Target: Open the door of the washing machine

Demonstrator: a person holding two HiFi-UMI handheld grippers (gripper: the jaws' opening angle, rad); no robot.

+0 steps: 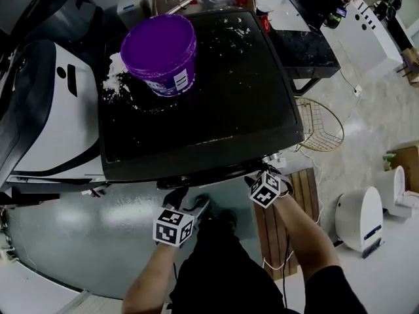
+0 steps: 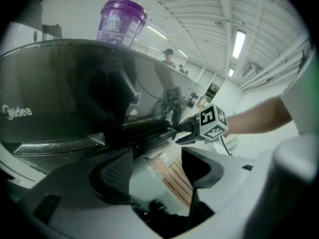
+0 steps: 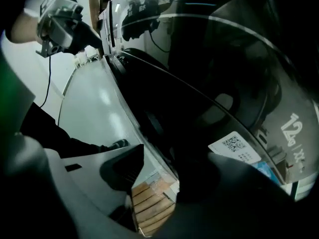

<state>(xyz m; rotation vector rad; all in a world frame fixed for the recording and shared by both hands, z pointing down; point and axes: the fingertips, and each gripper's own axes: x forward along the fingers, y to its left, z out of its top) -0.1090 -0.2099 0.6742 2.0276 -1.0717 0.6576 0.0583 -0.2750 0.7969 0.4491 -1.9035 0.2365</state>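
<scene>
A top-loading washing machine with a dark glossy lid fills the middle of the head view, and the lid lies flat. A purple tub stands on the lid's far left part. My right gripper is at the lid's front edge near the right corner. In the right gripper view its jaws straddle that edge, and a gap still shows beside the left jaw. My left gripper hangs just below the front edge, further left. It stands open with nothing between its fingers.
White powder lies spilled beside the tub. A white appliance stands close on the left. A wooden pallet, a wire basket and a white device are on the floor to the right.
</scene>
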